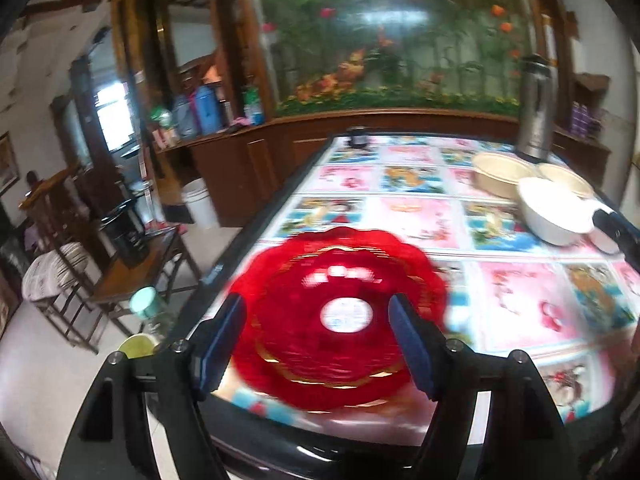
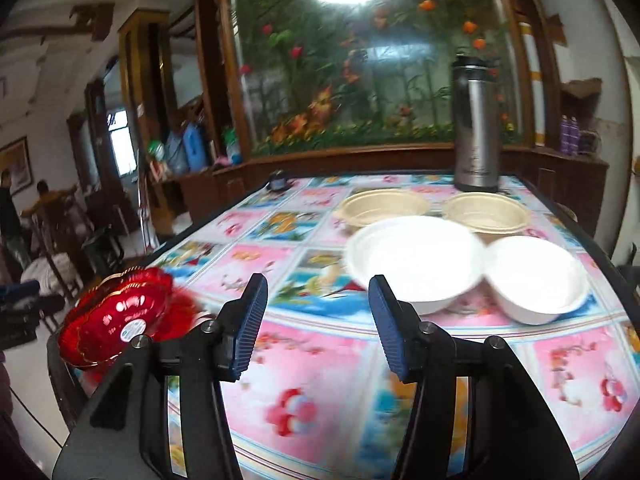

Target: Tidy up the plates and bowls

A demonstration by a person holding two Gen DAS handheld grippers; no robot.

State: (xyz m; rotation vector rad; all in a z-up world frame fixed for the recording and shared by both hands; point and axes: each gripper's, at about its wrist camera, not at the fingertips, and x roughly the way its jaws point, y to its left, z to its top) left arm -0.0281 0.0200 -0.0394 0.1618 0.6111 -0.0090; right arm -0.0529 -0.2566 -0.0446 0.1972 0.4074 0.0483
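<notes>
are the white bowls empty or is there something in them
Empty: the right wrist view shows bare white insides in both white bowls on the table.

Patterned table (image 2: pixel 320 360) bears red plates (image 1: pixel 340 316), bowls (image 2: pixel 416 260), flask (image 2: pixel 476 128).

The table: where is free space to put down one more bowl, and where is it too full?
Free: the tablecloth between the red plates and the white bowls, and the far left stretch before the small dark object. Crowded: the far right corner, with white bowls, beige bowls and steel flask close together.
</notes>
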